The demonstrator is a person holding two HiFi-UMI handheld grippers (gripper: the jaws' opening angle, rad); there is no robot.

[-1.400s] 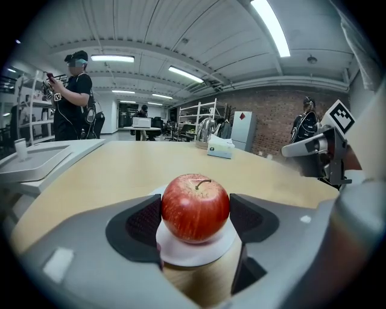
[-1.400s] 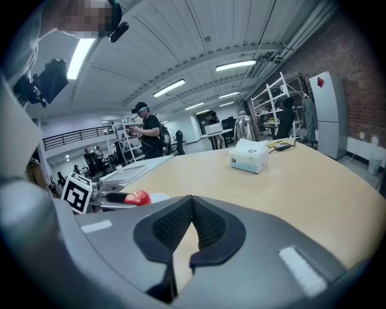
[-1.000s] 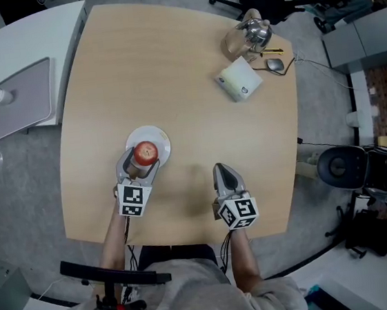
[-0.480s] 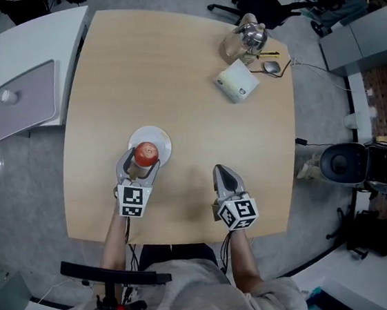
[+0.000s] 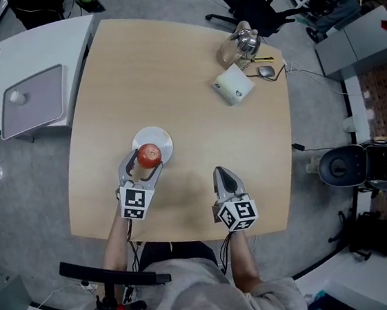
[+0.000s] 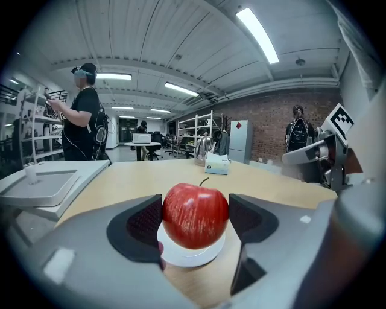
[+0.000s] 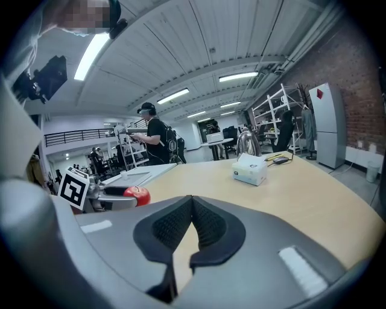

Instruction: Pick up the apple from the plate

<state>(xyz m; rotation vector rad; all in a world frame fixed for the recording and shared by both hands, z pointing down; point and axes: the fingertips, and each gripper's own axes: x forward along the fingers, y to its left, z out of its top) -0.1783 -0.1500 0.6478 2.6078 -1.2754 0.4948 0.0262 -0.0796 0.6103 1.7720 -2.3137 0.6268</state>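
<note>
Red apple between left gripper pads, both pressing its sides at widest part; grip there likely chosen for a secure lift. White plate directly beneath, near-left on wooden table. Right gripper jaws together, empty, held near-right, apart from apple; judged idle. Apple underside hidden: cannot tell whether it clears plate or rests on it. Plate's near rim covered by apple and jaws. Far-right metal kettle and white box too small for detail.
</note>
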